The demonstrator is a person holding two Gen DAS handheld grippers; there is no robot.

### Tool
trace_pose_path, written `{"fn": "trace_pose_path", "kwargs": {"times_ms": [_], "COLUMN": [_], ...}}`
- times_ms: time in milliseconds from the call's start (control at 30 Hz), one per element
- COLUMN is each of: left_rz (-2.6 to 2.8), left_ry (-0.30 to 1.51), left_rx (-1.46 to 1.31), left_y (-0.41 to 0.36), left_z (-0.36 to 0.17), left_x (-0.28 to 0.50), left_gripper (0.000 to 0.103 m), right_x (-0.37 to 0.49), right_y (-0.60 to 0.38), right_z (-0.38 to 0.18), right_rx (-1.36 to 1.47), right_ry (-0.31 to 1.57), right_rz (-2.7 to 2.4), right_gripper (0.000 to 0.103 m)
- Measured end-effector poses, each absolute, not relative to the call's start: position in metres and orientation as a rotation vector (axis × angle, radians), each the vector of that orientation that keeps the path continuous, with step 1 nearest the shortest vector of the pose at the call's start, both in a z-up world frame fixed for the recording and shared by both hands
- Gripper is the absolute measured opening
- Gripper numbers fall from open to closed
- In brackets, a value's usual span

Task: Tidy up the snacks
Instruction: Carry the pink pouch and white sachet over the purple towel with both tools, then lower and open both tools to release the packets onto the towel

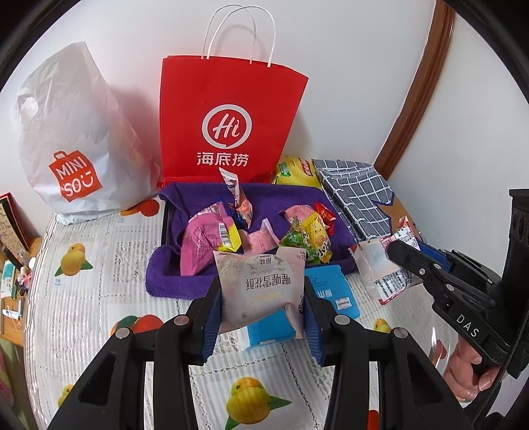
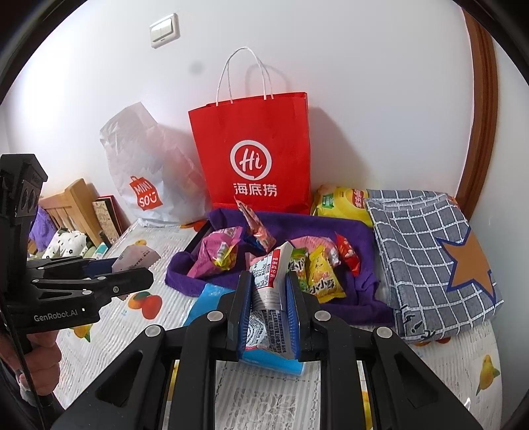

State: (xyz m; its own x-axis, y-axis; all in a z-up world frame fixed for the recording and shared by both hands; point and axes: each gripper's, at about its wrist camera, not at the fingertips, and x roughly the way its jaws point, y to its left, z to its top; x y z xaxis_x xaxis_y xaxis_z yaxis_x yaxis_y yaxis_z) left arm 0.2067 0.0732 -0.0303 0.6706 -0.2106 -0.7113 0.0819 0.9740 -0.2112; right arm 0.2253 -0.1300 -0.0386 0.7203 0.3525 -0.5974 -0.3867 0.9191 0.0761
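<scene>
Both tools [image 1: 261, 297] [image 2: 269, 314] tilted down, gripping packets [image 1: 261, 287] [image 2: 271, 274]

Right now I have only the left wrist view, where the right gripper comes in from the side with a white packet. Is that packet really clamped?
Observer: Yes. In the right wrist view, the right gripper has its jaws shut on the white plastic packet with red-edged print, which is folded between them.
Operator: What is the pattern on the grey checked cloth? I see only its edge.
Observer: The grey checked cloth bears a large orange star with a blue outline.
Operator: Is there anything on the wall that I am missing?
Observer: A white two-rocker light switch sits high on the wall, above the white plastic shopping bag.
</scene>
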Motion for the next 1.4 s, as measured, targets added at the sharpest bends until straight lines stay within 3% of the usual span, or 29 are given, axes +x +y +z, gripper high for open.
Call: {"fn": "trace_pose_path", "kwargs": {"times_ms": [1400], "left_rz": [-0.139], "left_ry": [0.806], "left_rx": [-0.195], "left_y": [0.102], "left_z": [-0.025], "left_x": [0.297], "left_gripper": [0.041], "right_x": [0.326], "right_y": [-0.119], "right_z": [-0.029], "right_rx": [-0.056], "right_ry": [0.618], "right_rz": [0.391], "right_gripper": [0.020]}}
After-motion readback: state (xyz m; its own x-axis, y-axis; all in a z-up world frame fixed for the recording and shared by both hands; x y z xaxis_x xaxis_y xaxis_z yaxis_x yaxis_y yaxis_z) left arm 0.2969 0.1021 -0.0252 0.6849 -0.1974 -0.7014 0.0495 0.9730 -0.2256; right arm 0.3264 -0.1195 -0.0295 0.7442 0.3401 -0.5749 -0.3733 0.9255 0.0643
